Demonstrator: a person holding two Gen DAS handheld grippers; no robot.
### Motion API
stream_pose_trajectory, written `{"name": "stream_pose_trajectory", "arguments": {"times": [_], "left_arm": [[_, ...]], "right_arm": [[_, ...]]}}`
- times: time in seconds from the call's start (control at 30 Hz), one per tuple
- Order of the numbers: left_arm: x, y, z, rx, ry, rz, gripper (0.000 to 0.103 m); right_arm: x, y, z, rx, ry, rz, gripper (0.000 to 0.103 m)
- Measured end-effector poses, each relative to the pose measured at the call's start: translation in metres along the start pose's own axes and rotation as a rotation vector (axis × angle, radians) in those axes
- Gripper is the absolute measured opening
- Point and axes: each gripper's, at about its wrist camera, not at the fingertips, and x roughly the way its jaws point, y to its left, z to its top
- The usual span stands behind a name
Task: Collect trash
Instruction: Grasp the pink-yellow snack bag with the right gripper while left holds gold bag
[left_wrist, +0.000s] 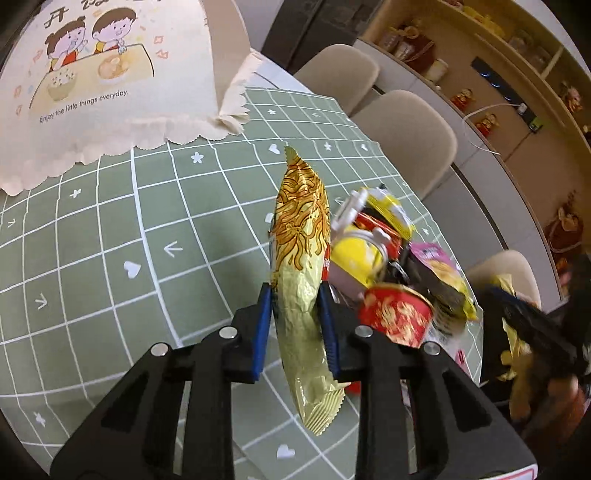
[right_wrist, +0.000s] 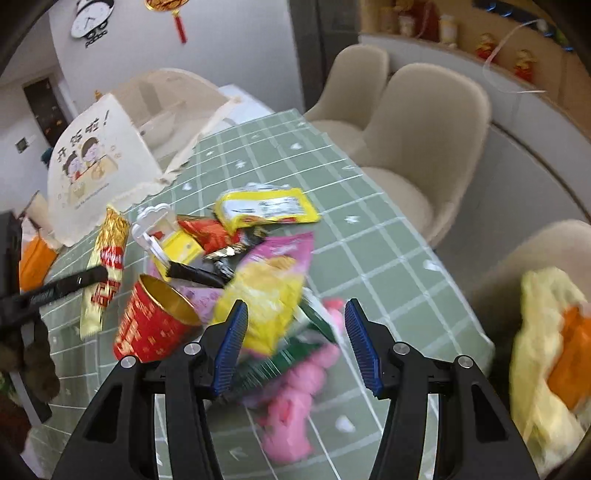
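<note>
My left gripper is shut on a long gold noodle-print snack wrapper and holds it upright above the green checked tablecloth. The same wrapper shows in the right wrist view with the left gripper's black fingers on it. A trash pile lies to the right of it: a red and gold cup, a yellow packet, a pink and yellow chip bag, pink wrappers. My right gripper is open and empty, just above the pile's near side.
A cream paper bag with a cartoon print stands open at the table's far left; it also shows in the right wrist view. Beige chairs line the table's right edge. A yellow and orange bag sits at right.
</note>
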Motion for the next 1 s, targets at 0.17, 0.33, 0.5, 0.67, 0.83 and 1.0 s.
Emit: {"name": "stream_pose_trajectory", "arguments": {"times": [0.17,0.33,0.5,0.67,0.83,1.0], "left_arm": [[-0.002,0.003,-0.010,-0.009,-0.009,0.038,0.025],[0.007,0.009,-0.016,-0.016,0.023,0.051,0.026],[0.008,0.016,-0.019,-0.048,0.035,0.049,0.026],[-0.004,0.012,-0.014,-0.071,0.017,0.013,0.026],[-0.031,-0.013,-0.005,-0.022,-0.038,-0.022,0.026],[-0.067,-0.050,0.000,0.020,-0.091,-0.052,0.026]], "right_arm": [[0.048,0.000,0.027,-0.007,0.082,-0.017,0.052],[0.077,-0.015,0.024,0.098,0.172,0.036,0.025],[0.058,-0.013,0.018,0.087,0.123,0.053,0.011],[0.012,-0.009,0.021,0.083,0.045,0.076,0.009],[-0.043,-0.002,0.016,0.051,-0.040,0.081,0.009],[-0.098,0.004,0.004,-0.008,-0.121,0.046,0.009]]}}
